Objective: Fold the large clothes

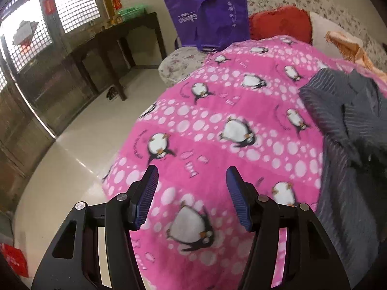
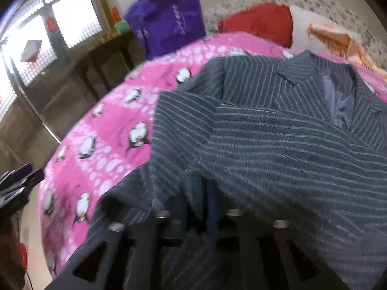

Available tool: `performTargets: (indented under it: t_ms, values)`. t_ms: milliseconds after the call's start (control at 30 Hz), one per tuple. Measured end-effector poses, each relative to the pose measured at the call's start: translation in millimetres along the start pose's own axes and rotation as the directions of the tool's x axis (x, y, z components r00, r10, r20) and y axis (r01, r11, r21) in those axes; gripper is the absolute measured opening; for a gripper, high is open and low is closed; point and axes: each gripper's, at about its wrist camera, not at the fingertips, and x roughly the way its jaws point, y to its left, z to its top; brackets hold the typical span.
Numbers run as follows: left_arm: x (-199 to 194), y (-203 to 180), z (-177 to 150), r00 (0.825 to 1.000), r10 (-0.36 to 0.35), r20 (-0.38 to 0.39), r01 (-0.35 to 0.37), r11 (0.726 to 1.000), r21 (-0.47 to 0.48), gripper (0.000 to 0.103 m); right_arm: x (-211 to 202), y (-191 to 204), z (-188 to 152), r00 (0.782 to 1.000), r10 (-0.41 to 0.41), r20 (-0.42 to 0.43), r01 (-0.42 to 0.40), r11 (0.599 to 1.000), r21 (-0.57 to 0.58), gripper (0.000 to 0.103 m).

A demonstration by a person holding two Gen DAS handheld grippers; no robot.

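A dark grey pinstriped jacket (image 2: pixel 278 133) lies spread on a pink penguin-print blanket (image 2: pixel 101 130), collar toward the far side and its lining showing. In the left wrist view the jacket (image 1: pixel 343 125) sits at the right edge of the blanket (image 1: pixel 217 111). My left gripper (image 1: pixel 191 171) hovers open over bare blanket to the left of the jacket, with nothing between its blue pads (image 1: pixel 147 198). My right gripper (image 2: pixel 200 200) is at the jacket's near edge. A fold of striped cloth drapes over its fingers and hides the tips, so how the jaws stand is unclear.
A purple bag (image 1: pixel 208 17), a red cushion (image 1: pixel 280 24) and an orange fringed cloth (image 1: pixel 348 46) lie at the bed's far end. To the left are a pale tiled floor (image 1: pixel 79 149), a dark wooden table (image 1: pixel 116 43) under lattice windows, and a red bag (image 1: pixel 13 258).
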Motion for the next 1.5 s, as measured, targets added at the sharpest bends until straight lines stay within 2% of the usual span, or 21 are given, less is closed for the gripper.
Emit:
performTargets:
  t_ms: [67,133,200,267,333,367,500,600,700,733,800,867,900,1000,1067,1200,1233,1300,1400,1467,1500]
  values:
    - [-2,-9,7,1.000,-0.018,0.004,0.018,1.000,0.012,0.058,-22,-6,-7,1.000,0.004,0.015,-0.004,1.000,0.012,0.063]
    - [-9,-27,20,0.998,-0.054,0.024,0.054,0.998,0.031,0.058,-50,-12,-19,0.999,-0.023,0.047,0.023,1.000,0.004,0.063]
    - [-18,-47,32,0.993,-0.106,0.056,0.103,0.993,0.057,0.058,-77,-20,-35,0.991,-0.128,0.041,0.129,0.992,-0.018,0.063]
    - [-26,-72,47,0.979,-0.190,0.078,0.182,0.979,0.097,0.058,-99,-28,-55,0.960,-0.278,0.036,0.280,0.956,-0.081,0.063]
    - [-33,-105,62,0.960,-0.268,0.086,0.254,0.956,0.144,0.058,-117,-44,-79,0.898,-0.440,0.024,0.439,0.890,-0.124,0.063]
    - [-36,-121,67,0.951,-0.297,0.088,0.279,0.945,0.173,0.058,-126,-52,-87,0.876,-0.483,0.016,0.481,0.869,-0.118,0.063]
    - [-30,-191,77,0.894,-0.446,0.032,0.427,0.872,0.241,0.058,-165,-89,-116,0.822,-0.569,0.002,0.569,0.821,0.043,0.063]
    - [-21,-227,73,0.872,-0.489,0.014,0.471,0.846,0.251,0.058,-200,-112,-121,0.763,-0.643,0.062,0.624,0.759,0.189,0.063]
    - [1,-254,66,0.863,-0.502,-0.050,0.498,0.830,0.253,0.058,-218,-137,-114,0.738,-0.670,0.078,0.625,0.723,0.294,0.063]
    - [11,-259,62,0.877,-0.474,-0.081,0.479,0.843,0.245,0.055,-217,-142,-109,0.736,-0.672,0.077,0.625,0.719,0.303,0.063]
    - [42,-260,49,0.909,-0.386,-0.157,0.414,0.880,0.234,0.054,-217,-152,-107,0.737,-0.673,0.063,0.626,0.714,0.314,0.063]
    - [47,-245,47,0.927,-0.358,-0.108,0.374,0.902,0.216,0.054,-222,-161,-110,0.739,-0.672,0.054,0.623,0.711,0.325,0.063]
    - [49,-236,47,0.959,-0.272,-0.077,0.282,0.933,0.224,0.054,-223,-165,-115,0.744,-0.666,0.045,0.618,0.713,0.330,0.063]
    - [57,-212,46,0.976,-0.211,-0.045,0.216,0.957,0.194,0.054,-220,-172,-117,0.750,-0.661,0.030,0.613,0.710,0.346,0.063]
    - [55,-203,46,0.975,-0.218,-0.041,0.222,0.962,0.159,0.054,-220,-174,-113,0.754,-0.655,0.041,0.601,0.715,0.358,0.063]
    - [50,-201,42,0.982,-0.188,-0.017,0.189,0.972,0.139,0.055,-219,-167,-86,0.797,-0.594,0.110,0.526,0.771,0.359,0.062]
    - [51,-199,41,0.982,-0.188,-0.016,0.188,0.973,0.131,0.058,-216,-163,-77,0.811,-0.569,0.132,0.502,0.795,0.341,0.060]
    - [54,-195,42,0.980,-0.197,-0.017,0.198,0.975,0.106,0.061,-201,-157,-57,0.869,-0.473,0.146,0.423,0.863,0.277,0.046]
    - [57,-194,39,0.977,-0.215,-0.018,0.215,0.972,0.091,0.063,-156,-168,-49,0.945,-0.318,0.076,0.295,0.929,0.222,0.039]
    - [58,-192,38,0.974,-0.225,-0.021,0.226,0.970,0.085,0.068,-123,-186,-61,0.943,-0.330,-0.042,0.331,0.920,0.210,0.037]
    - [60,-192,39,0.972,-0.232,-0.026,0.234,0.969,0.080,0.069,-121,-195,-68,0.949,-0.316,-0.014,0.311,0.923,0.225,0.037]
